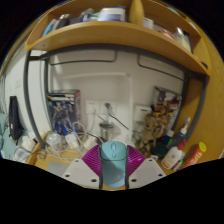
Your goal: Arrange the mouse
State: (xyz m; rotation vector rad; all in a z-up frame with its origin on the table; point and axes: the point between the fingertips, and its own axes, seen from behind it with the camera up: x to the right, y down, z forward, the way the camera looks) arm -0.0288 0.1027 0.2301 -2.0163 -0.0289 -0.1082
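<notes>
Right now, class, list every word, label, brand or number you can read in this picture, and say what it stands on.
None can be read.
The bottles right of the jaws carry labels, too small and blurred to read.
The items on the wooden shelf above show no legible print.
The light blue mouse held between the gripper pads shows no visible marking.
</notes>
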